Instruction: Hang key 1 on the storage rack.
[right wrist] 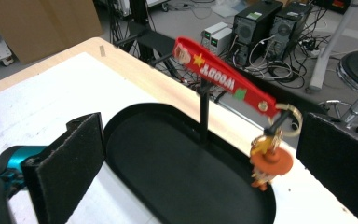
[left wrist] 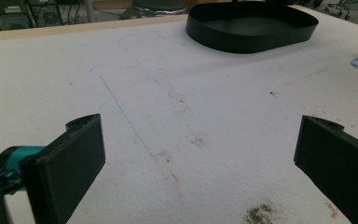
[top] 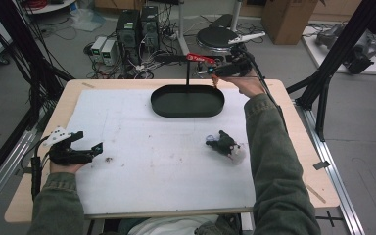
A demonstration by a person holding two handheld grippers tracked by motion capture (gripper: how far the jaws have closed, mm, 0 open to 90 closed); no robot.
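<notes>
- High view: a wooden table (top: pixel 298 128) carries a white mat (top: pixel 161 156) marked with small dark stains.
- A black oval tray (top: pixel 187 101) sits at the mat's 12 o'clock edge. A thin black post (top: pixel 188 73) rises from the tray and bears a horizontal arm at its top.
- A red strap (top: pixel 200 58) hangs over that arm, at 12 o'clock from the tray's centre.
- Right gripper (top: pixel 214 73) is held at the tray's 1 o'clock, just beside the strap's end. In the right gripper view its jaws stand wide apart and hold nothing.
- Right gripper view: the red strap (right wrist: pixel 223 77) bears the word "WOODY" and a yellow star. From its lower end hang a pale ring (right wrist: pixel 290 118) and an orange figure charm (right wrist: pixel 269 162), which dangles over the tray's rim (right wrist: pixel 242 186). Whether the charm touches the rim cannot be told.
- Left gripper (top: pixel 89 143) rests at the mat's 9 o'clock edge, well apart from the tray. In the left gripper view its jaws are spread wide over bare mat (left wrist: pixel 182 121) with nothing between them.
- A small dark bundle (top: pixel 225 144) with a pale part lies on the mat at 4 o'clock from the tray; it appears to be another keychain, but the view is too coarse to confirm.
- Left gripper view: the tray (left wrist: pixel 251 25) stands at 1 o'clock, beyond a faint blue line (left wrist: pixel 121 112) drawn on the mat.
</notes>
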